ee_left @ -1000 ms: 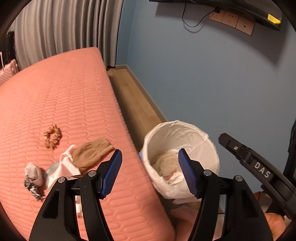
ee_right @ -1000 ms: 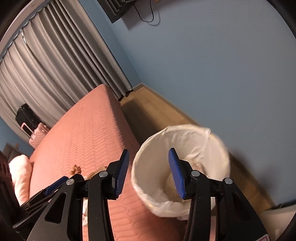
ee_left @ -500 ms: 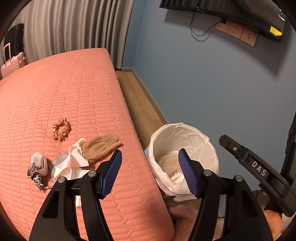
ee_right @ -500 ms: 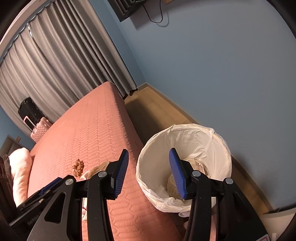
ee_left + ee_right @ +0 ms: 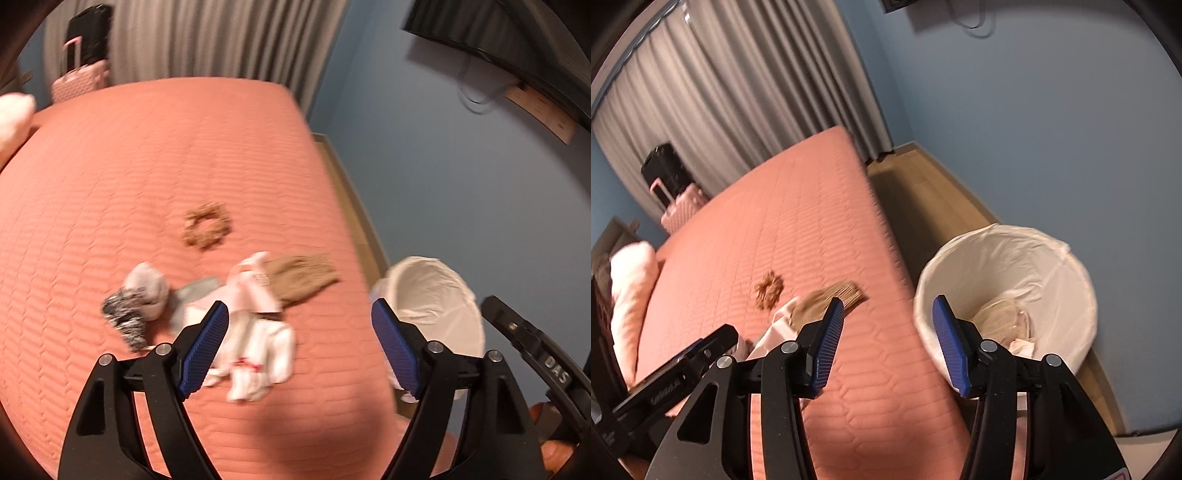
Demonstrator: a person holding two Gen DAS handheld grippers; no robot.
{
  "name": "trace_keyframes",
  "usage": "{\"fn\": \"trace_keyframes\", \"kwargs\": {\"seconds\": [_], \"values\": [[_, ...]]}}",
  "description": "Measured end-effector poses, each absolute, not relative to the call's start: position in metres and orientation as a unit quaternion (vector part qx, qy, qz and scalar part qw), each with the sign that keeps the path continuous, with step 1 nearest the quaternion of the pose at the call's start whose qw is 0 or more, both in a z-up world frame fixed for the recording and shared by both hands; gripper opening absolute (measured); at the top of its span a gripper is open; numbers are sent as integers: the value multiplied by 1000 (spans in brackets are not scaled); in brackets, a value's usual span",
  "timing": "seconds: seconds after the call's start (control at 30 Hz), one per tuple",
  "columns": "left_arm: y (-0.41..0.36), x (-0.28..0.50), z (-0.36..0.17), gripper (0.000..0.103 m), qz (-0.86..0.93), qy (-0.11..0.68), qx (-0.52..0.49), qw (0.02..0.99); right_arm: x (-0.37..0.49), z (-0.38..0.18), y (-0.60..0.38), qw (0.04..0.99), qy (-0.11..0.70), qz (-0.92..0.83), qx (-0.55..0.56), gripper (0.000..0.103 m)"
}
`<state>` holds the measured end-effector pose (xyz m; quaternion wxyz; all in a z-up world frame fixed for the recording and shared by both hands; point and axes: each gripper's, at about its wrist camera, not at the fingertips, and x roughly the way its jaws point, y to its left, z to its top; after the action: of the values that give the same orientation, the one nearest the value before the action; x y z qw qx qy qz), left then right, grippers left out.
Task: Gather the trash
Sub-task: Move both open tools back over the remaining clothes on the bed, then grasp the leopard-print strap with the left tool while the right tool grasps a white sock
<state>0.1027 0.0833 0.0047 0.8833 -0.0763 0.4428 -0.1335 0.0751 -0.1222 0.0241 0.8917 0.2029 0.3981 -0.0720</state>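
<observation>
A pile of litter lies on the pink bed (image 5: 110, 177): white crumpled wrappers (image 5: 258, 332), a tan sock-like cloth (image 5: 303, 277), a white and speckled bundle (image 5: 136, 299) and a brown scrunchie (image 5: 205, 229). My left gripper (image 5: 299, 347) is open and empty, just above the white wrappers. A white-lined trash bin (image 5: 439, 295) stands on the floor right of the bed. In the right wrist view my right gripper (image 5: 888, 343) is open and empty, between the bed edge and the bin (image 5: 1008, 280), which holds some trash. The tan cloth (image 5: 827, 295) and scrunchie (image 5: 769, 290) show there too.
Grey curtains (image 5: 738, 99) hang behind the bed. A pink suitcase (image 5: 681, 201) with a black one stands at the far corner. A pillow (image 5: 628, 288) lies at the bed's left. A blue wall (image 5: 1052, 129) runs close beside the bin, with wood floor (image 5: 923, 192) between.
Both grippers have swung left from the bin toward the bed. The litter pile now sits between the left gripper's fingers in view. Both stay open and empty.
</observation>
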Motion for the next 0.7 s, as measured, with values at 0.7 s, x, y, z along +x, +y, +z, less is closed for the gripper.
{"fn": "trace_keyframes", "kwargs": {"seconds": [0.7], "values": [[233, 140, -94, 66, -44, 514, -153, 843, 130, -64, 23, 850, 504, 22, 153, 50]]}}
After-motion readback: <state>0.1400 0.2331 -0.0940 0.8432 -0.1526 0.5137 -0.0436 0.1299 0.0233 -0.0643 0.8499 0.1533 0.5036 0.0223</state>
